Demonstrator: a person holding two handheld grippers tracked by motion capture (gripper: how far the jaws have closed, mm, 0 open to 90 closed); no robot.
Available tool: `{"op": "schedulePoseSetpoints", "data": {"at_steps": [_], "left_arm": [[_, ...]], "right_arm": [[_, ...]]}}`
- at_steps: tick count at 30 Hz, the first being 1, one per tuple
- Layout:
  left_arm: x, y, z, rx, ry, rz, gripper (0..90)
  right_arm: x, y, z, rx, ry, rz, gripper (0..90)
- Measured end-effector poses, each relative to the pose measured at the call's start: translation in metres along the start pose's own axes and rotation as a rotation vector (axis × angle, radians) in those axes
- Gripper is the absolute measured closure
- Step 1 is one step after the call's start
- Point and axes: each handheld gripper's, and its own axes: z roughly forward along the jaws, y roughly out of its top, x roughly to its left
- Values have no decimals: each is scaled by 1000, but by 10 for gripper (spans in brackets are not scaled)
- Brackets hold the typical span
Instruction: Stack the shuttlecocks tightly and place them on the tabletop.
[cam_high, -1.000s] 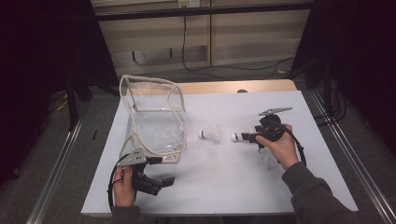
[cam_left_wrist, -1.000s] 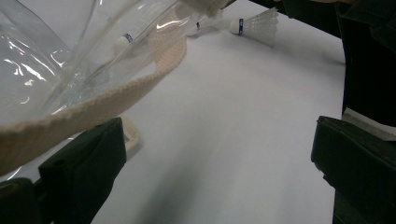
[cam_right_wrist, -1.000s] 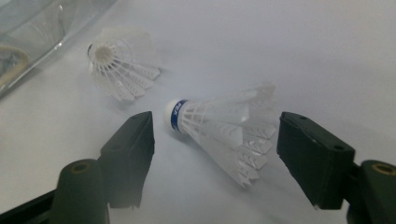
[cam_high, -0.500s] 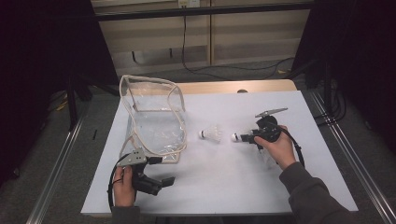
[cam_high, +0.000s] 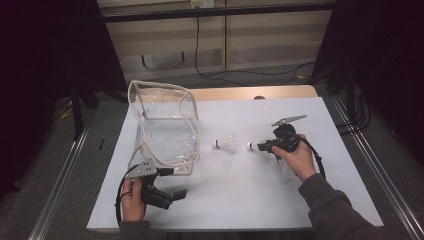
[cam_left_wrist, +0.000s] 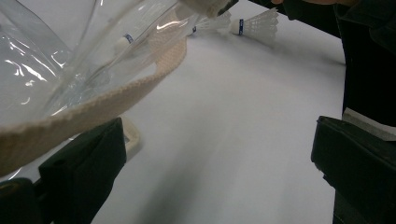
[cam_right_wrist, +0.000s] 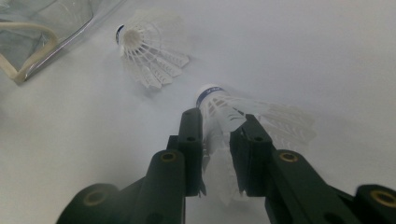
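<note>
The right gripper (cam_right_wrist: 215, 140) has just been closing on a shuttlecock (cam_right_wrist: 233, 114) right of centre on the worktop (cam_high: 240, 200); its jaws pinch the light, crushable feather skirt. The left gripper (cam_high: 177, 193) stands open, empty.

White, blue-banded shuttlecock (cam_right_wrist: 233, 109); clear, cream-edged bag (cam_high: 165, 125)

On the table (cam_high: 345, 165), left of centre: the clear bag (cam_high: 165, 125), taken as landmark. Just right of the bag, apart from it: one shuttlecock (cam_high: 226, 143). Farther right, in line with it: a second shuttlecock (cam_right_wrist: 233, 112), between the jaws of the right gripper (cam_high: 261, 146). In front of the bag, beside its near edge: the left gripper (cam_high: 172, 182).
</note>
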Motion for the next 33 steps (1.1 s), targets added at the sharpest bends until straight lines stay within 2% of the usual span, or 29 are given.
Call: {"op": "schedulePoseSetpoints", "data": {"at_steps": [14,24,33], "left_arm": [[0,0,0,-2,-1,-1,34],[0,0,0,1,-1,0,34],[0,0,-1,-2,0,-2,34]], "right_arm": [[1,1,-1,-3,17,-31,882],[2,4,-4,-27,34,-29,896],[7,11,-2,-53,54,-46,897]]}}
